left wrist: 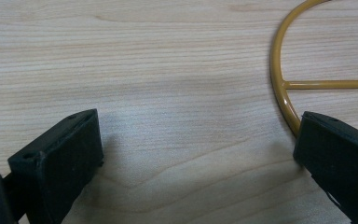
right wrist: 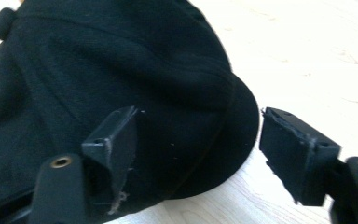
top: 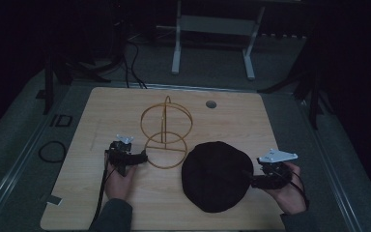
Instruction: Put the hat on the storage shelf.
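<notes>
High view: light wood table (top: 125, 111) in a dark room, with a gold wire stand (top: 166, 133) at centre frame. Its upright ring sits on a post above a flat base ring lying on the table. A black cap (top: 215, 175) lies flat at lower centre-right, just right of the stand's base ring and close to it. A small round grommet (top: 211, 104) is in the table top near the far edge.

Left hand-held gripper (top: 136, 158) is at lower left of frame, held by the left hand (top: 119, 182), tips just beside the left edge of the base ring. In the left gripper view the jaws are wide apart with bare table between them and nothing held. The base ring (left wrist: 279, 70) curves in at the upper right, passing right by the right-hand jaw; contact unclear.

Right hand-held gripper (top: 253, 179) is at lower right, held by the right hand (top: 290, 189), tips at the cap's right edge. In the right gripper view the jaws are wide open, straddling the cap brim (right wrist: 233, 135): the left jaw over the cap fabric, the right jaw off the brim over the table. Not closed on it. The cap's top button (right wrist: 3, 21) shows at upper left.
</notes>
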Available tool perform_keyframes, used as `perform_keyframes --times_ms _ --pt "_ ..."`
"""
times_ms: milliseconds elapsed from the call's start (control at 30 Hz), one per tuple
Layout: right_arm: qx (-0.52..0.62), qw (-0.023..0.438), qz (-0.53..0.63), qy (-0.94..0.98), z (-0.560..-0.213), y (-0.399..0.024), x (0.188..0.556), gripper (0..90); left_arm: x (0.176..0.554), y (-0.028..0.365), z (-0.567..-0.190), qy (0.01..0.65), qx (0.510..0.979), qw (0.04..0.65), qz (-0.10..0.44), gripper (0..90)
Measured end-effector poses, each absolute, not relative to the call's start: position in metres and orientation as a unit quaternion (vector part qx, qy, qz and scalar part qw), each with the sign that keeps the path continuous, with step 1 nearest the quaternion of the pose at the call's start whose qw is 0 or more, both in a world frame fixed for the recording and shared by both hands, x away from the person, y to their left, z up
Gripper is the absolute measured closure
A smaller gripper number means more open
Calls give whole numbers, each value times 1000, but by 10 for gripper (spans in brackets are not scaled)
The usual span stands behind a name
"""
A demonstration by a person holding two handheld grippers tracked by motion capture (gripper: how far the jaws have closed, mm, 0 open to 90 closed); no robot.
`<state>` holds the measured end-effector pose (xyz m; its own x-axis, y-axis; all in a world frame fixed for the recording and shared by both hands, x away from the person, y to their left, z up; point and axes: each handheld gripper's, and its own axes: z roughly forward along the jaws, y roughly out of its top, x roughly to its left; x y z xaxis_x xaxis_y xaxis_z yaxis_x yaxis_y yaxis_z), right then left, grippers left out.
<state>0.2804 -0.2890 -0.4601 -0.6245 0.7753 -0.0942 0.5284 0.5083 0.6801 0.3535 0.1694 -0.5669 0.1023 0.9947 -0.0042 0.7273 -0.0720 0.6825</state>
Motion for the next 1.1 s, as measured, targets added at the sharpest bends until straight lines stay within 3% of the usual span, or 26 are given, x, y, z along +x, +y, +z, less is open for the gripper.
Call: perform_keyframes --times_ms 300,1100 --pt "358 188 299 864 -463 -271 284 151 354 169 -567 624 690 274 244 7" --pt "299 175 292 891 -462 -235 311 107 354 169 -567 624 690 274 244 7"
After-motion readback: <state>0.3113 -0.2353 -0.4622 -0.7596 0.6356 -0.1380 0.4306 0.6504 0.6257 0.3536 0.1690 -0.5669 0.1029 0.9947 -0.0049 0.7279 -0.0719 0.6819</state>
